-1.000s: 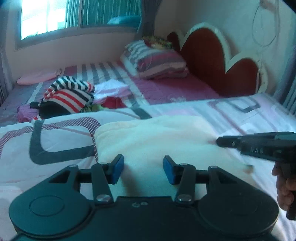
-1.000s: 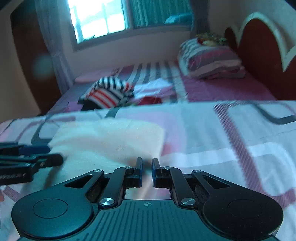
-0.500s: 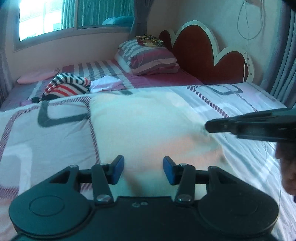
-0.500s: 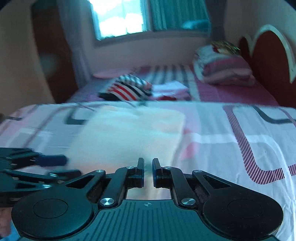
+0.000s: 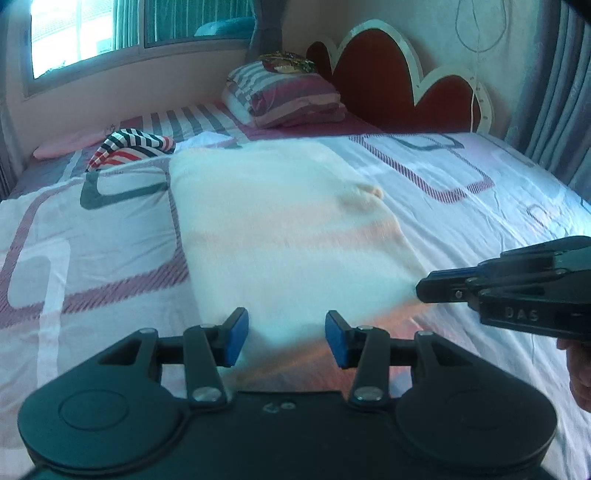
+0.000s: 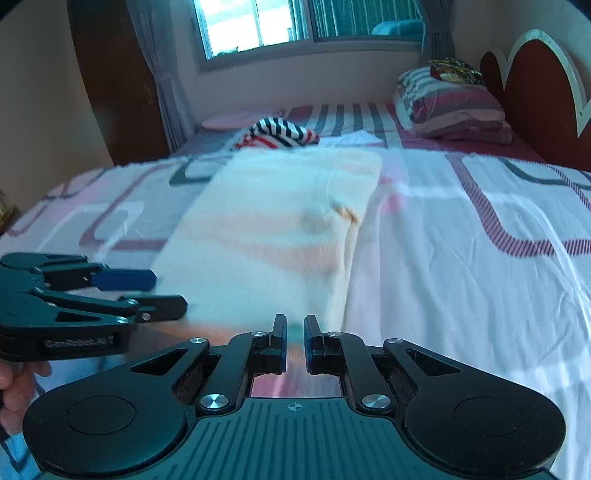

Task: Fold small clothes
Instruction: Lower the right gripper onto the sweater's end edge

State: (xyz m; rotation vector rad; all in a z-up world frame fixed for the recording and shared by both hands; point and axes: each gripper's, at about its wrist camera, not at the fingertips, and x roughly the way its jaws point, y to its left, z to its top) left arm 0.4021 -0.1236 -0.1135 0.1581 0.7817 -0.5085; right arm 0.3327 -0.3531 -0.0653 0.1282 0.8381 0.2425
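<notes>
Jaws over cream cloth (image 5: 280, 236), near edge

Counts: 2 grippers, left gripper (image 5: 282, 339) and right gripper (image 6: 294, 341); 1 cream garment (image 5: 280, 225) spread on 1 bed (image 5: 480, 206); 1 striped clothes heap (image 5: 133, 146); 1 pillow (image 5: 284, 96); 1 window (image 5: 110, 29).

Wide bed (image 5: 461, 206) with white sheet printed in grey and maroon striped rectangles, red scalloped headboard (image 5: 373, 77). Spread flat mid-bed: cream and peach striped cloth (image 5: 280, 229). Farther back: crumpled red, white and navy striped garment (image 5: 129, 146), folded striped maroon and grey bedding stack (image 5: 284, 96).
</notes>
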